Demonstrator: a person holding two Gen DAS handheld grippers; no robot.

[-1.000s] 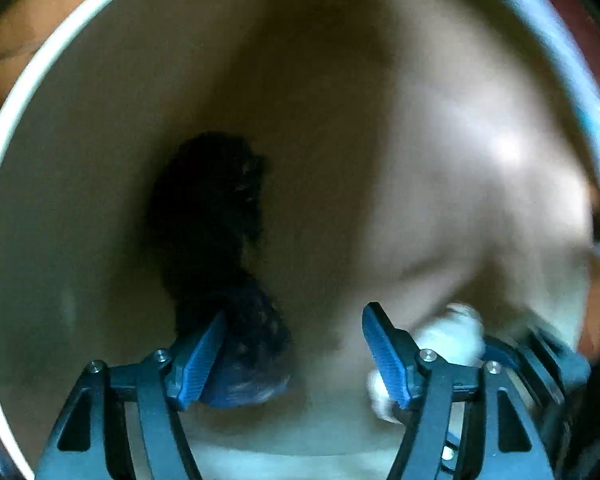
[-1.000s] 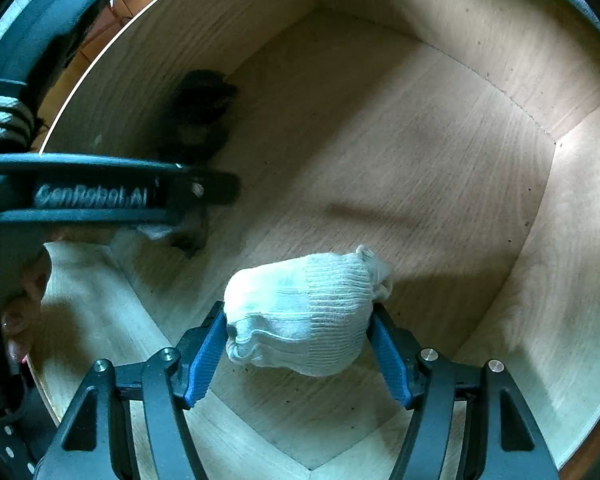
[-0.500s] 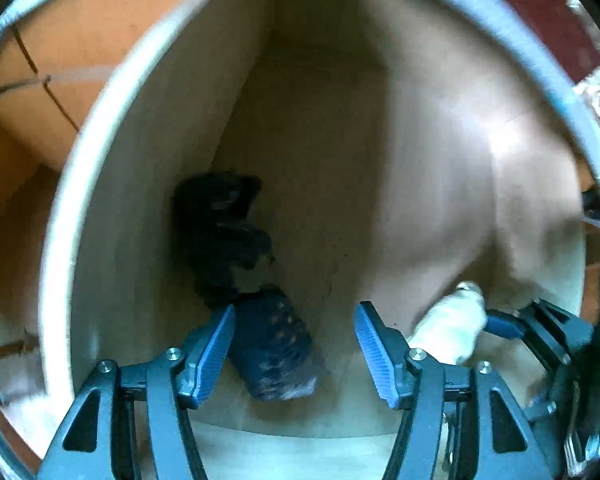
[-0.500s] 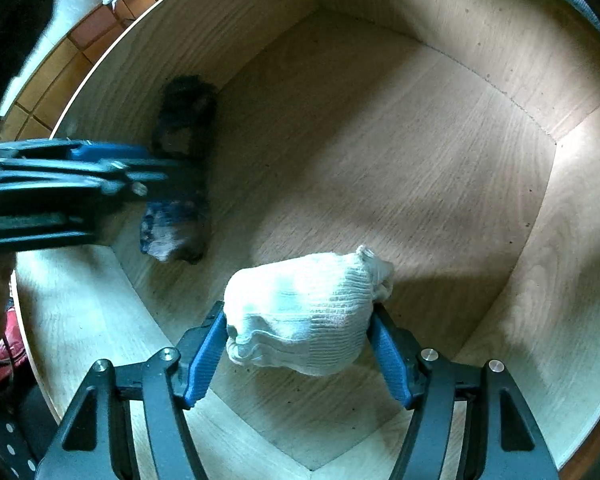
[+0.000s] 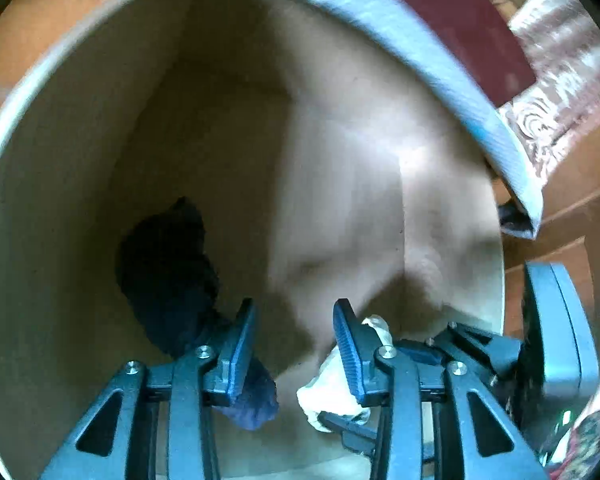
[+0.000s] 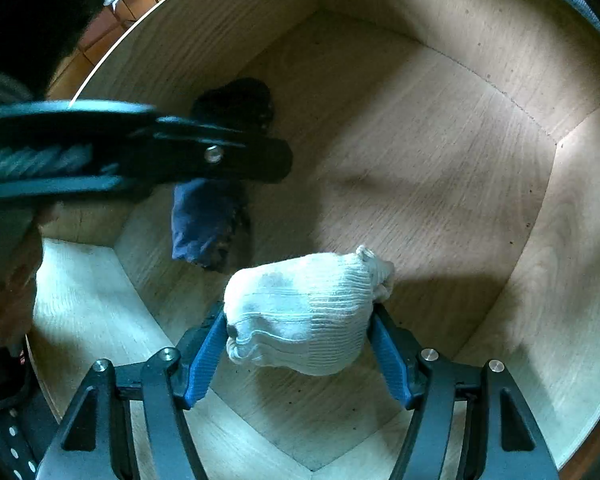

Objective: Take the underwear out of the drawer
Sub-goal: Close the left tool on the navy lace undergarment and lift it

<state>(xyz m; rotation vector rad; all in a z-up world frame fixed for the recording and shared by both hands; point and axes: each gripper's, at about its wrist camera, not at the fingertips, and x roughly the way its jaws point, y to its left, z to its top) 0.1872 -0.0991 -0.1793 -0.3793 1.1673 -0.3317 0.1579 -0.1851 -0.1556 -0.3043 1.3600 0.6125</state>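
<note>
I am looking into a wooden drawer (image 6: 440, 128). My right gripper (image 6: 300, 344) is shut on a white ribbed rolled bundle (image 6: 300, 312), held just above the drawer floor near the front. A dark blue rolled bundle (image 6: 204, 224) and a black bundle (image 6: 236, 104) lie along the left wall. My left gripper (image 5: 296, 356) hovers over them, open, with nothing between its fingers. In the left wrist view the dark blue bundle (image 5: 256, 396) sits under the left finger, the black bundle (image 5: 168, 264) lies farther in, and the white bundle (image 5: 336, 384) shows at the right finger.
The drawer walls (image 5: 60, 200) close in on all sides. Its pale rim (image 5: 440, 72) curves across the top right, with patterned fabric (image 5: 560, 80) beyond. Orange floor tiles (image 6: 100, 32) show outside the left wall. The left gripper's body (image 6: 220, 156) crosses above the dark bundles.
My left gripper has shifted right over the dark bundles and its jaws have narrowed. The right gripper has kept still with the white bundle.
</note>
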